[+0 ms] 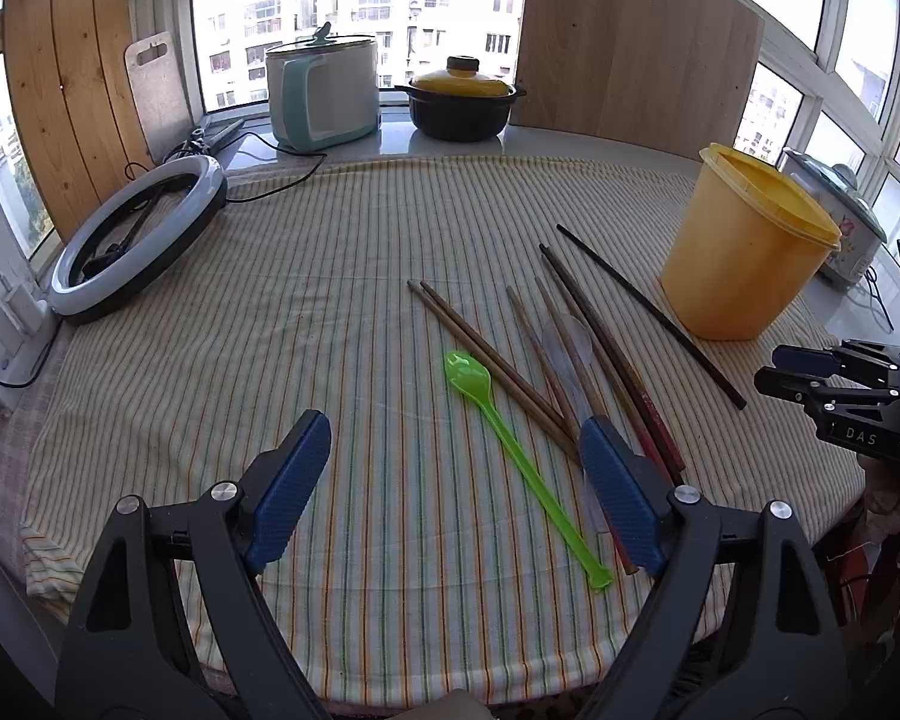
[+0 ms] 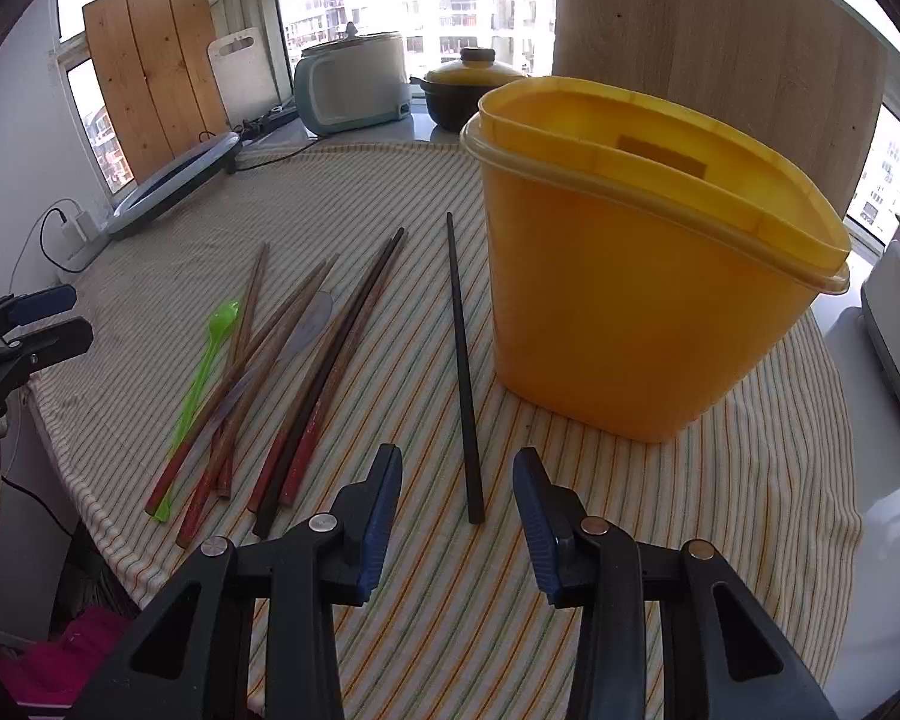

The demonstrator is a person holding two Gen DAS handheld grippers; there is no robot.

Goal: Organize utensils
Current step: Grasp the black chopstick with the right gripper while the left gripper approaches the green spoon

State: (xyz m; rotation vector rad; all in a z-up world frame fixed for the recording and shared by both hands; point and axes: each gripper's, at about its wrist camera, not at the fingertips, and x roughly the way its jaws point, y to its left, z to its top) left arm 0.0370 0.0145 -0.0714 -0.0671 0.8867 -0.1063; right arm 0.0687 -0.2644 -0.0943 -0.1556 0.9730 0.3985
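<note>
Nearest, the left tongs stand spread above the striped cloth that covers the surface, pinching nothing. A green plastic spoon lies between their blue pads, its handle end toward the camera, and the right-hand pad sits over the near ends of the brown chopsticks. A clear spoon rests among those sticks (hard to make out against the wood).

Likewise the right tongs are parted, though more narrowly, with nothing gripped; the near end of a single black chopstick lies on the cloth just ahead of the gap between the pads. To their left the other chopsticks fan out with red-painted ends nearest.

Beyond and to the right of the black stick stands the yellow container, upright and open-topped. Farther off, by the window, sit a ring light, a rice cooker and a yellow-lidded pot.
</note>
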